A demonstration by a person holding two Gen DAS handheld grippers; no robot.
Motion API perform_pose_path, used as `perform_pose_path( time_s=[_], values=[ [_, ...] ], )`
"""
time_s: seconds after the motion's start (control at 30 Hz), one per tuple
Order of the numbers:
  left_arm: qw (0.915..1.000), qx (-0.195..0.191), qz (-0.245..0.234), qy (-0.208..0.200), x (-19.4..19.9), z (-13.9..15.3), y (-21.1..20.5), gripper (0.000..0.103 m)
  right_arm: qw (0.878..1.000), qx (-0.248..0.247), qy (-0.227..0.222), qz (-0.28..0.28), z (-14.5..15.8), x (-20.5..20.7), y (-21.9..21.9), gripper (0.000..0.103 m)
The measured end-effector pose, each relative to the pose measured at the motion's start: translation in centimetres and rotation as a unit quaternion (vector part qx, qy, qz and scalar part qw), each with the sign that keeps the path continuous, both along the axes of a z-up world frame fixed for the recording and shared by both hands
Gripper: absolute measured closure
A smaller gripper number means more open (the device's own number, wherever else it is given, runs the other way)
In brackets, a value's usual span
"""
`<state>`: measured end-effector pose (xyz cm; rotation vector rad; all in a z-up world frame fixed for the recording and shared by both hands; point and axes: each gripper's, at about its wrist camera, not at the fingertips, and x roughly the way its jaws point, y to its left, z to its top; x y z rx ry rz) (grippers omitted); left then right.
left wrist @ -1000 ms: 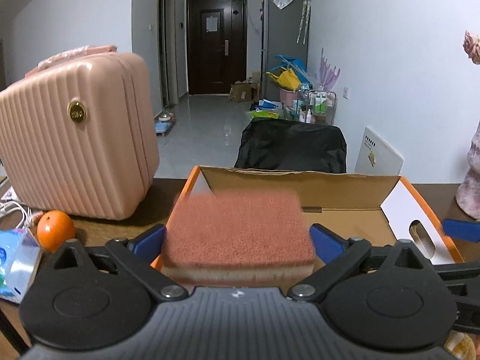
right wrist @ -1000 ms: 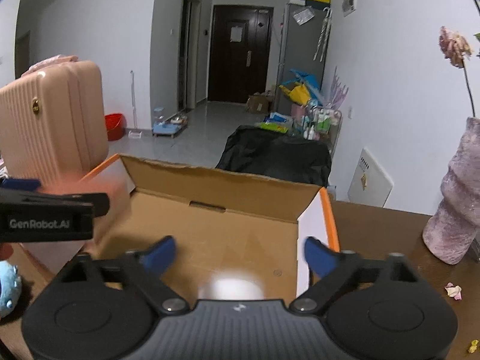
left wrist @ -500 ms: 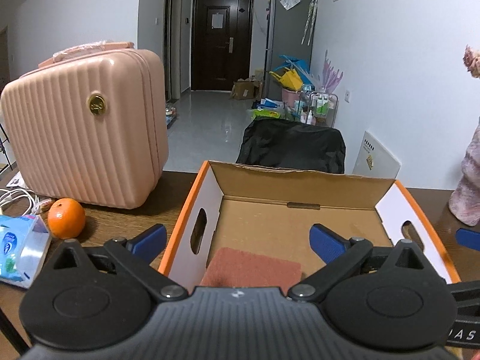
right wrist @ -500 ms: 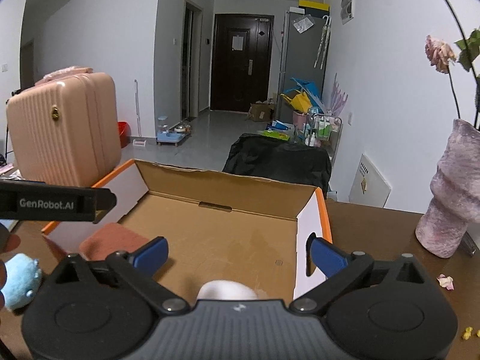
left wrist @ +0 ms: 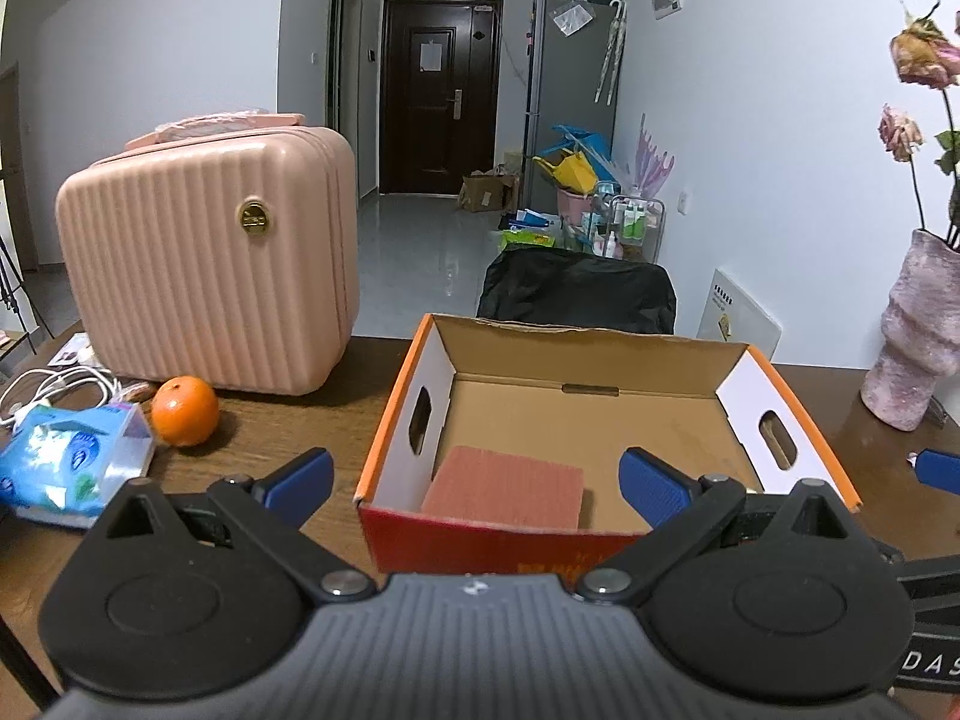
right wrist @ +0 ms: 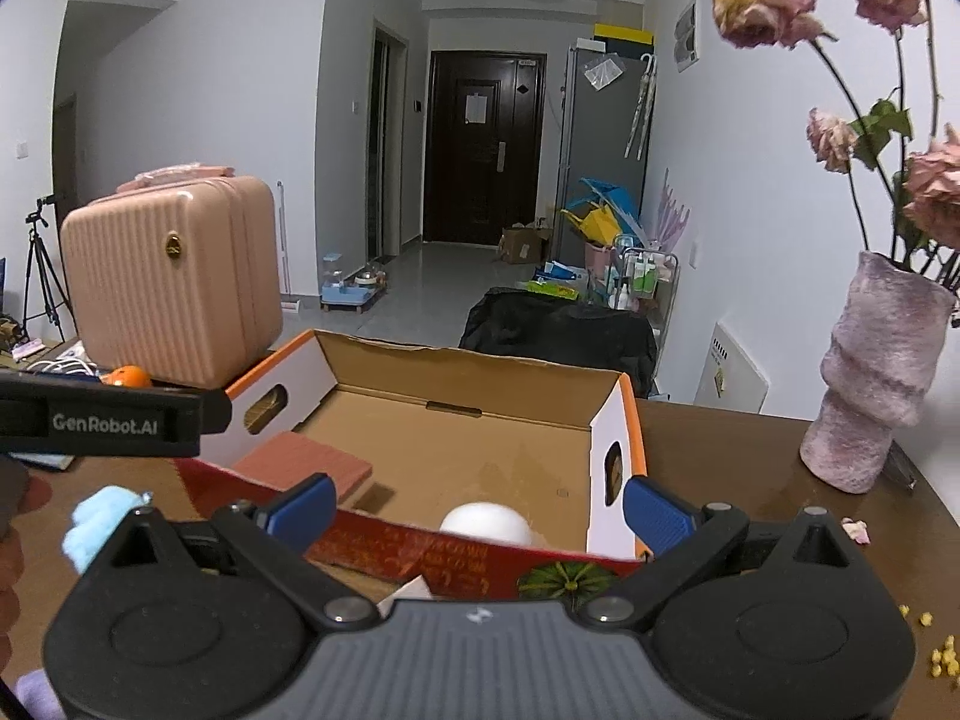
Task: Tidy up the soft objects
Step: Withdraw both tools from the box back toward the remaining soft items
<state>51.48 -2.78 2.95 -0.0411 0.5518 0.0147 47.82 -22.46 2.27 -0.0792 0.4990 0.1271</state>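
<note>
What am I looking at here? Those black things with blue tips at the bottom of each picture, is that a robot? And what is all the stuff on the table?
No robot: a person holds a hand tool with two fingers in each hand, and a camera on each tool looks forward along them. One picture comes from the left gripper, the other from the right gripper. Both stand open and hold nothing.

On the brown table sits an open cardboard box. Inside lie a reddish sponge and a white ball. Left of the box are an orange, a blue tissue pack, white cables and a pink ribbed case. To the right stands a pinkish vase of dried roses. A pale blue fluffy toy lies near the box.
</note>
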Motion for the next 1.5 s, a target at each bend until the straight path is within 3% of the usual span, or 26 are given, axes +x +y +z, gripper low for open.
perform_pose_path(
  time_s=[0.53,0.87,1.5],
  values=[
    [0.9998,-0.003,0.002,-0.018,-8.2,0.9,1.2,0.000,1.000,0.006,-0.021,-0.002,0.8,-8.5,0.1,0.001],
    [0.9993,0.003,-0.006,-0.036,-13.7,0.7,1.5,0.000,1.000,0.010,-0.029,-0.004,-0.3,-13.5,-0.1,0.000],
    [0.9991,0.004,-0.024,-0.034,-20.5,-3.7,2.4,0.000,1.000,0.019,-0.016,-0.007,-4.7,-20.0,0.3,0.000]
  ],
)
